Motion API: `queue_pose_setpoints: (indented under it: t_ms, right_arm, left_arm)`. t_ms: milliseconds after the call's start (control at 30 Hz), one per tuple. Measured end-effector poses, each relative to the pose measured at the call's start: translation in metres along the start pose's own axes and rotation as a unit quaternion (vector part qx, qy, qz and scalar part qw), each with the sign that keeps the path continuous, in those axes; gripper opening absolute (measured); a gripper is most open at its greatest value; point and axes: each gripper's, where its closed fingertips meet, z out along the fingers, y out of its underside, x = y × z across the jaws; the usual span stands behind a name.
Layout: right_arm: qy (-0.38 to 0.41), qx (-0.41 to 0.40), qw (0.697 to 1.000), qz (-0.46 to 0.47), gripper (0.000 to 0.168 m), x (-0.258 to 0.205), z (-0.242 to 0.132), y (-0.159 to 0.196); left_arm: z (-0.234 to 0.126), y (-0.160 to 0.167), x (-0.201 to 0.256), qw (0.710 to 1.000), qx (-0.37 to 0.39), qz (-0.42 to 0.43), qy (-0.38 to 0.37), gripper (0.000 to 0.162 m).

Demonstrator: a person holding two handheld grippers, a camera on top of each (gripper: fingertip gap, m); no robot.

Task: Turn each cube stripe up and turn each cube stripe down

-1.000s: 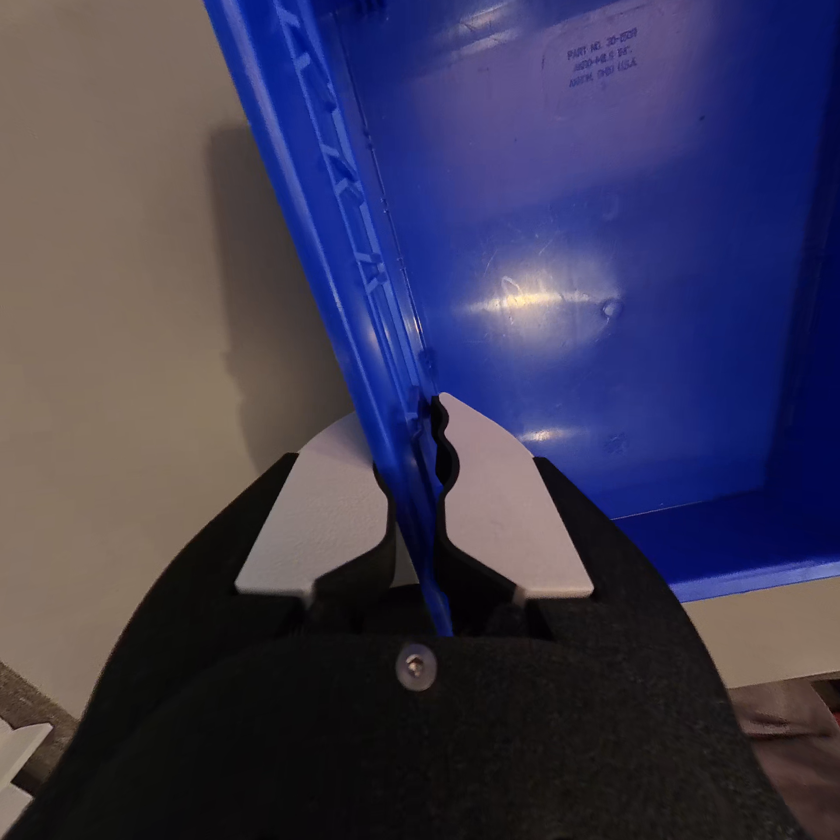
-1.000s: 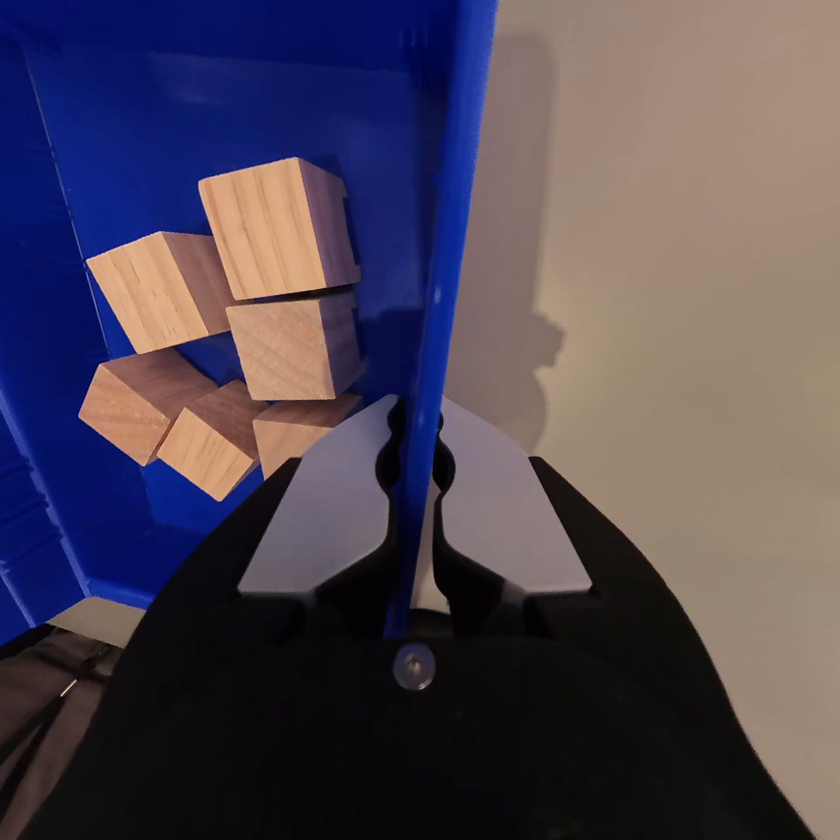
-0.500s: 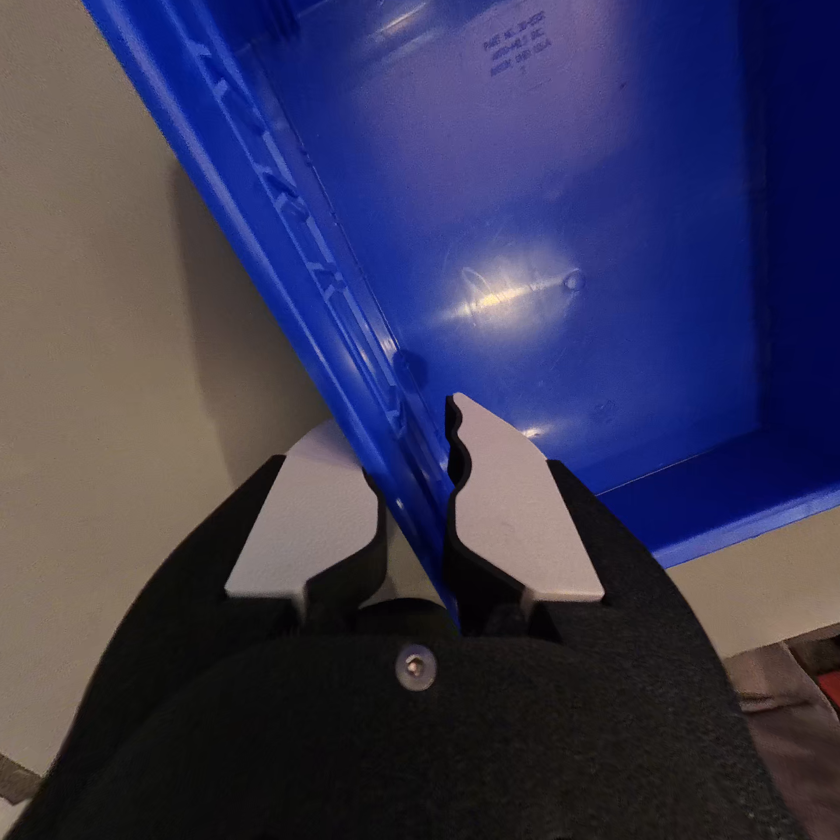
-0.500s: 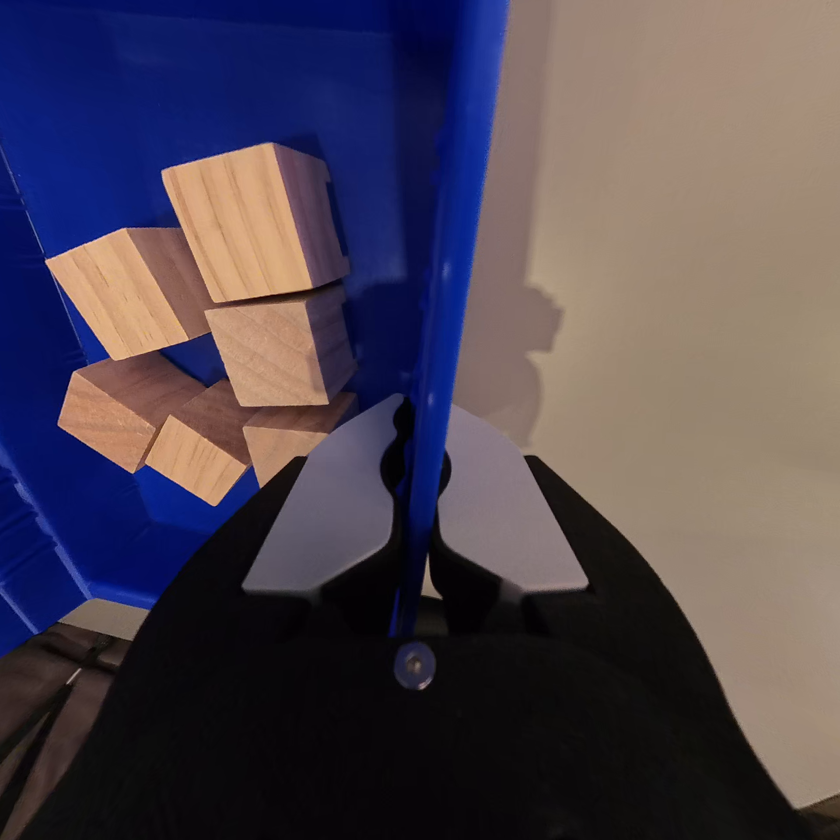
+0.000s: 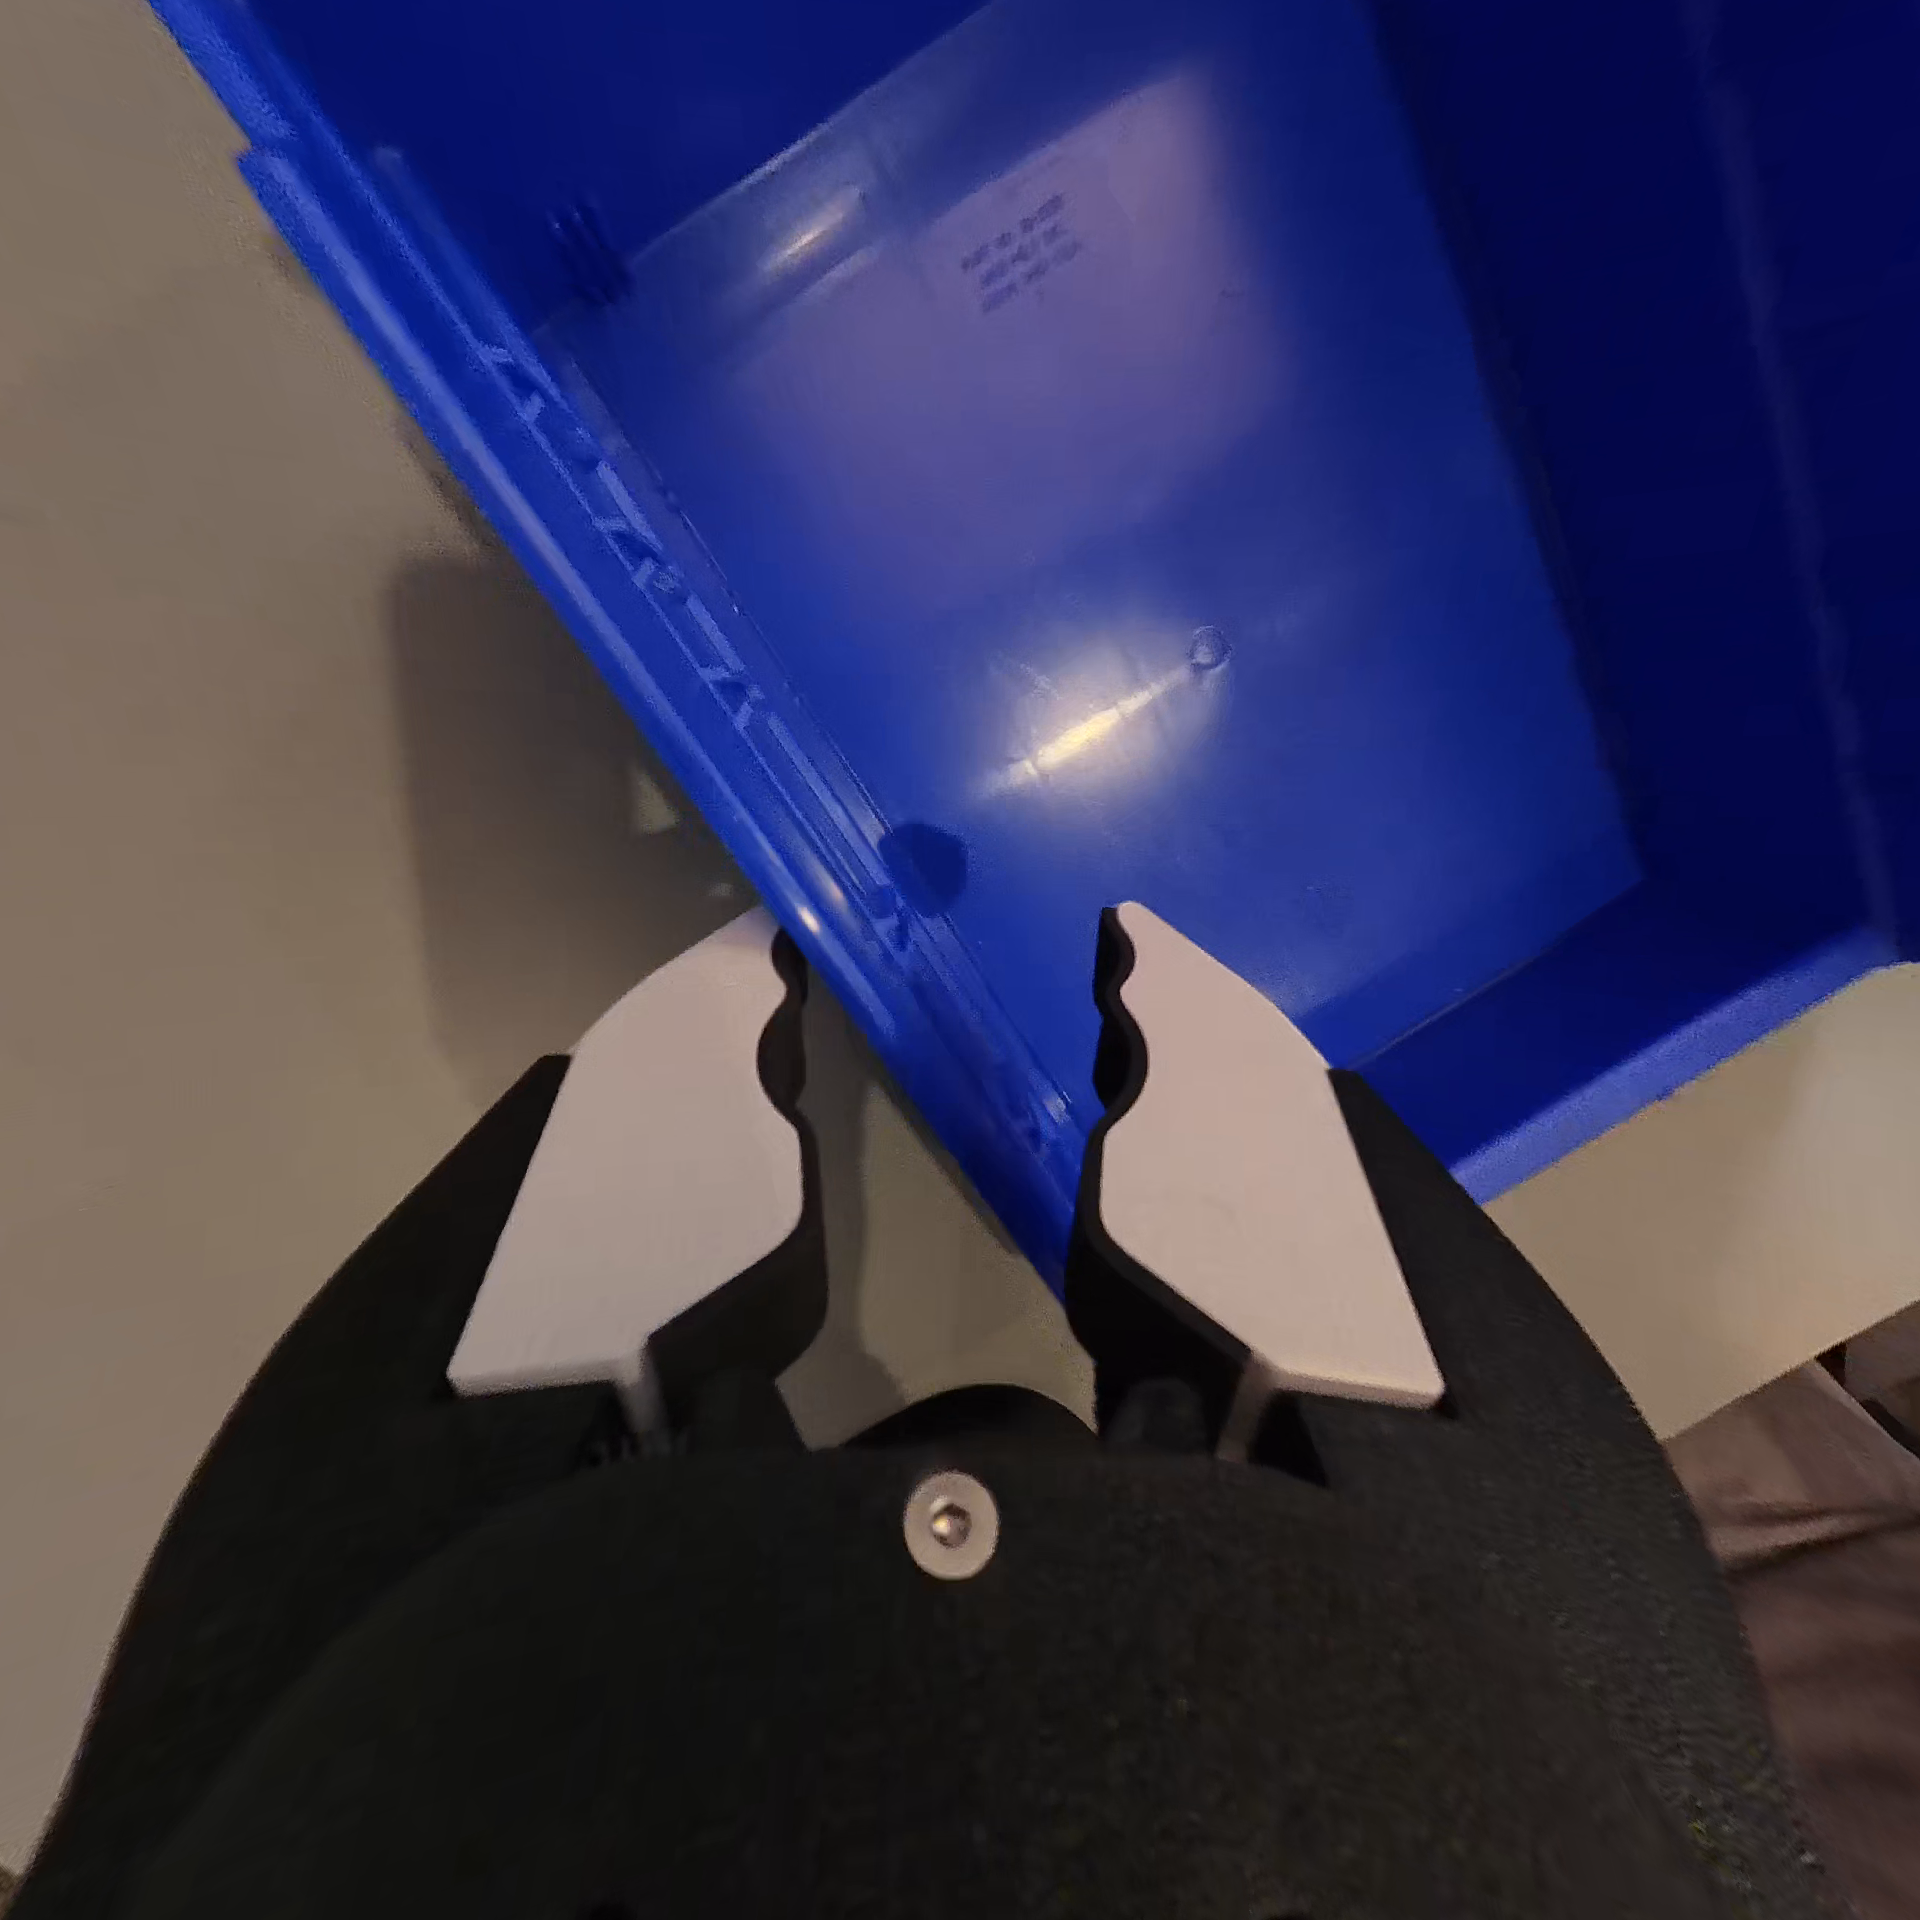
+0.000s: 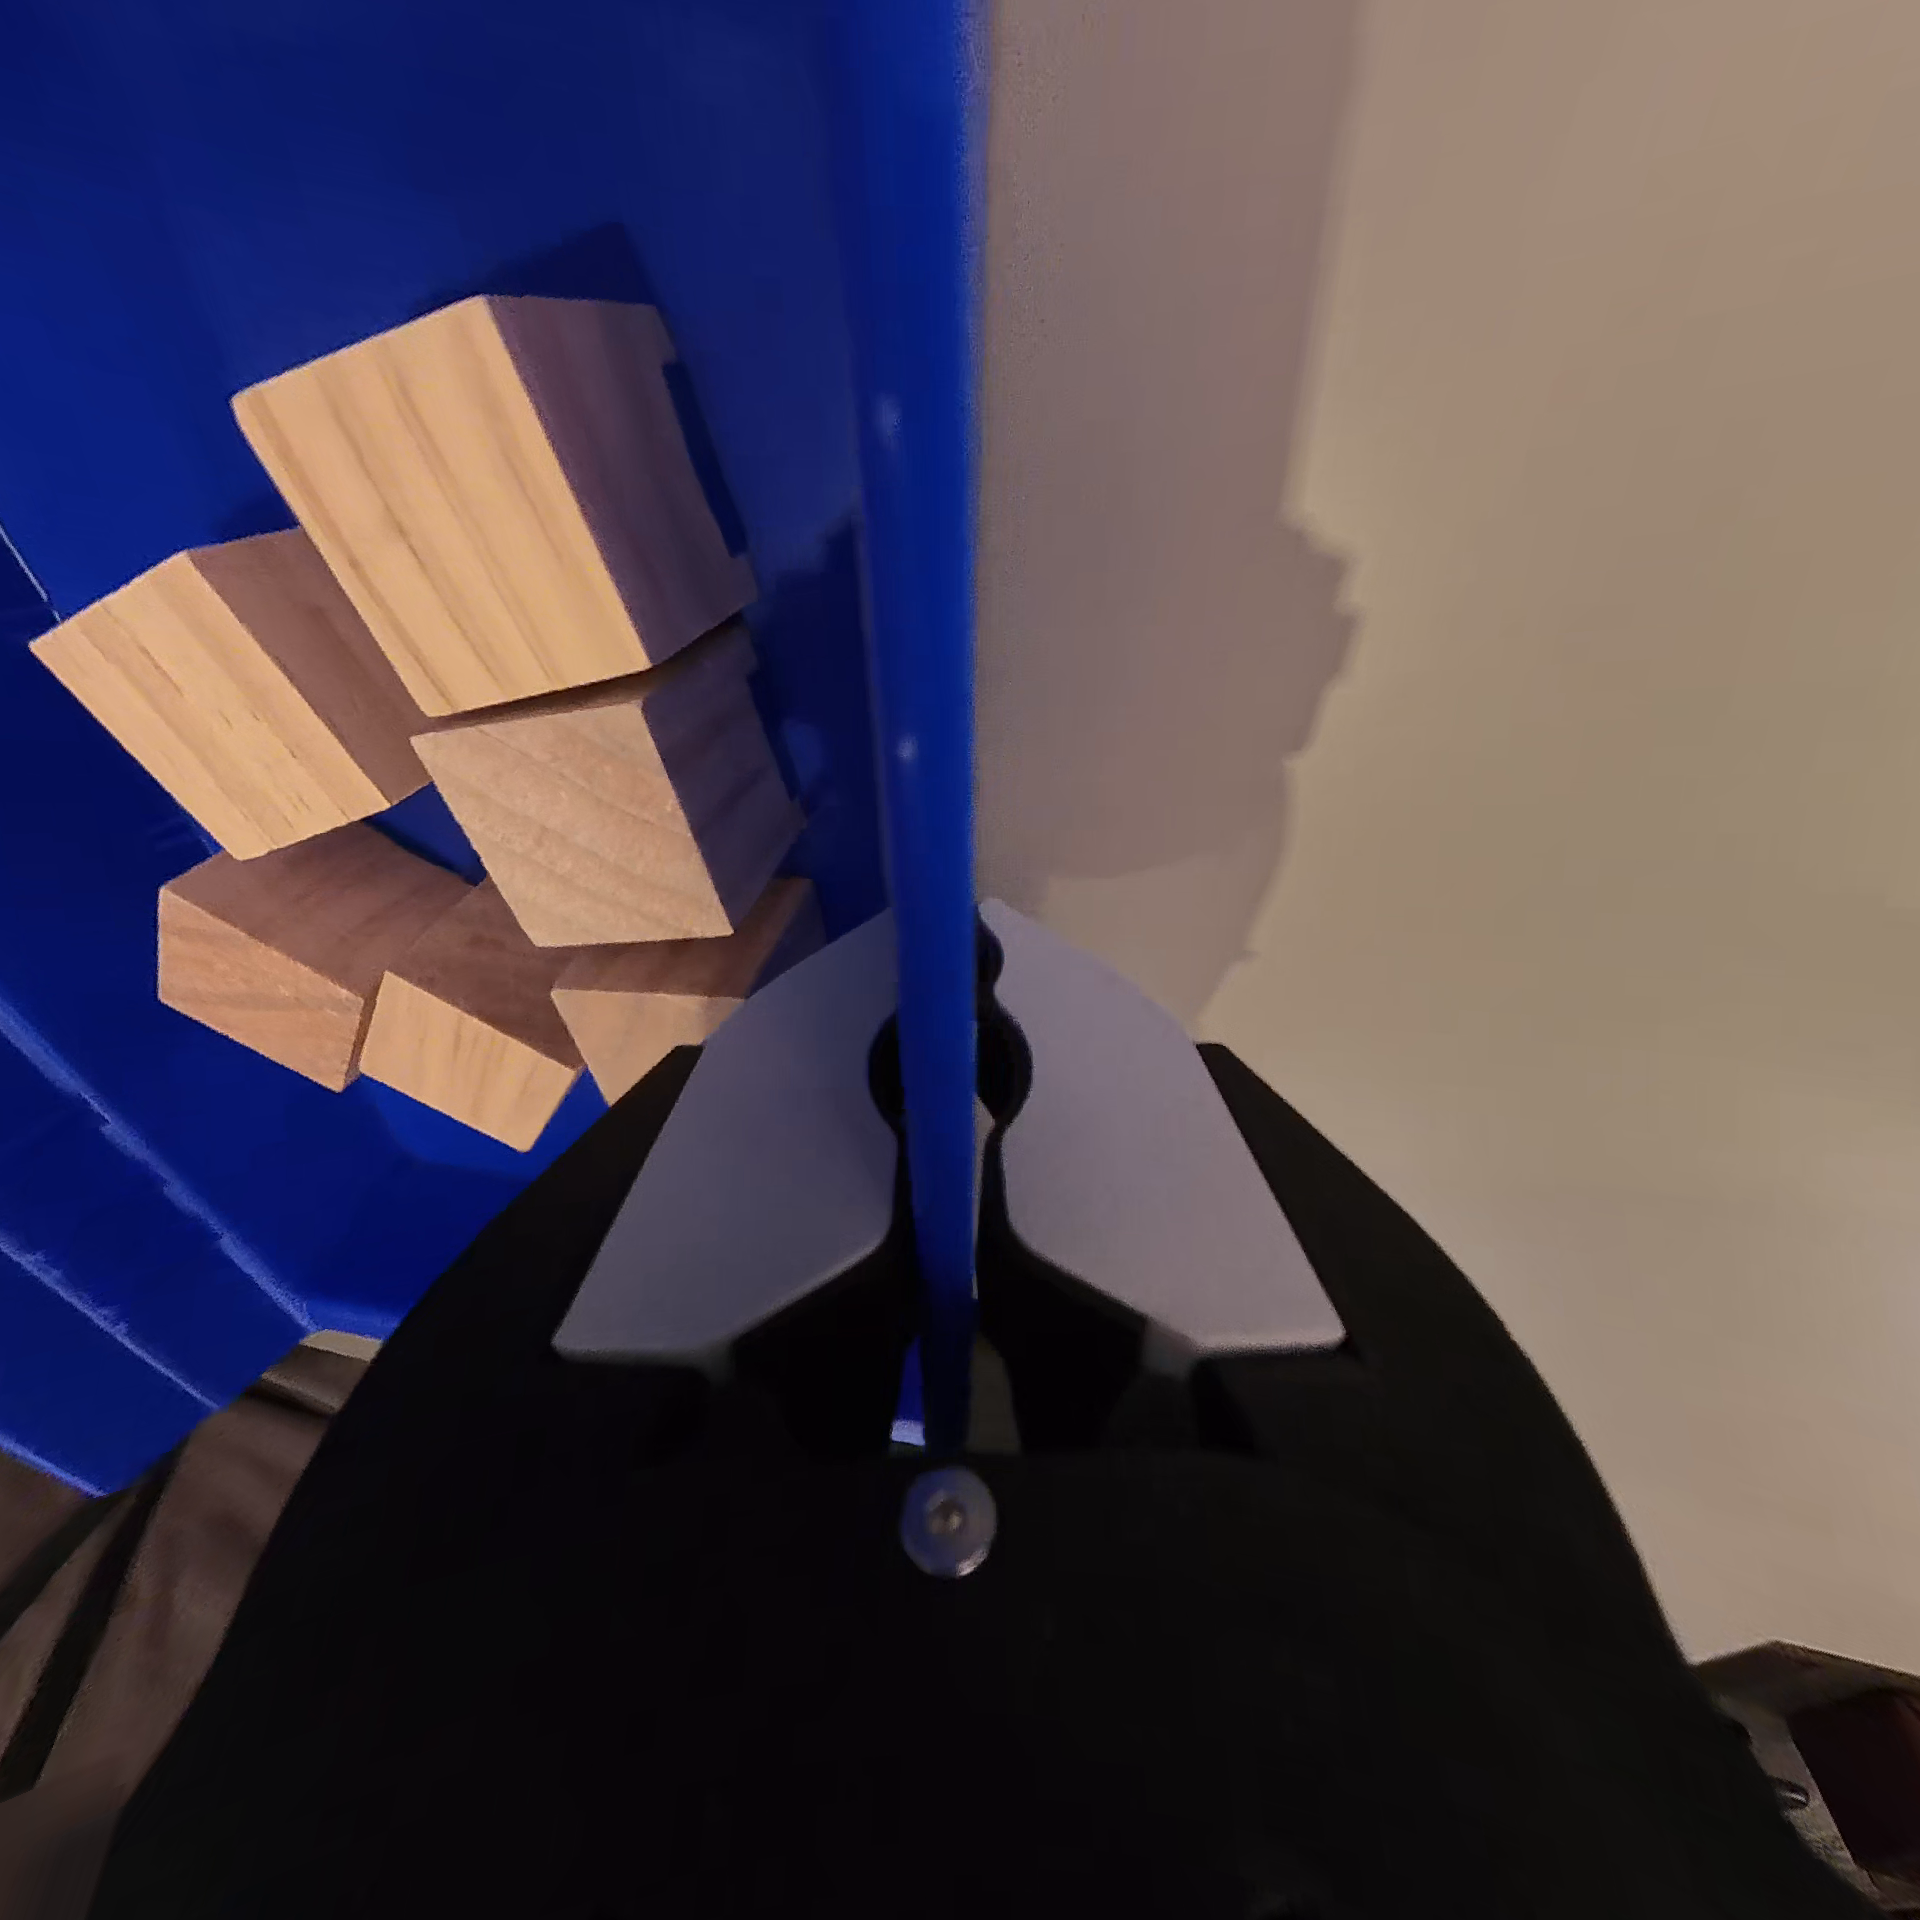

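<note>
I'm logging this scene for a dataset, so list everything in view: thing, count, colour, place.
bin: one, blue, on the table; its right wall sits between the right claw's fingers.
wooden cubes: six visible, light wood, piled inside the bin by its right wall; no stripe visible.
table: one, beige, under and beside the bin.
left claw: one, black with grey fingers, open, straddling the bin's left wall.
right claw: one, black with grey fingers, shut on the bin's wall.

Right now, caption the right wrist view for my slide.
Right gripper clamps the blue bin's wall; wooden cubes lie jumbled inside.
</note>
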Motion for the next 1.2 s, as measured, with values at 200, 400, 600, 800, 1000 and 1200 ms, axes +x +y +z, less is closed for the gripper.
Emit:
queue_pose_setpoints:
  t_ms: [200, 400, 600, 800, 1000, 1200]
  right_arm:
    - [-0.002, -0.008, 1.000, 0.008, 0.007, 0.029, -0.007, 0.010]
    - [0.015, 0.001, 1.000, 0.009, 0.007, 0.039, -0.036, 0.012]
    - [0.035, 0.009, 0.999, -0.004, 0.008, 0.019, -0.097, 0.005]
    - [0.044, 0.046, 0.997, -0.042, 0.007, -0.050, -0.156, -0.023]
    - [-0.001, 0.017, 0.991, -0.136, 0.008, -0.189, -0.154, -0.051]
    - [-0.069, -0.023, 0.965, -0.252, 0.007, -0.349, -0.104, -0.073]
  left_arm:
    - [-0.062, -0.005, 0.005, 0.996, 0.088, 0.026, -0.014, 0.055]
    - [-0.130, 0.014, -0.003, 0.985, 0.172, 0.027, -0.023, 0.053]
    - [-0.189, 0.026, -0.009, 0.960, 0.277, 0.010, -0.037, 0.050]
    - [-0.236, 0.040, -0.001, 0.927, 0.373, 0.009, -0.034, 0.050]
    - [-0.272, 0.057, 0.017, 0.892, 0.451, 0.010, -0.032, 0.057]
    - [-0.297, 0.090, 0.031, 0.867, 0.495, 0.028, -0.050, 0.060]
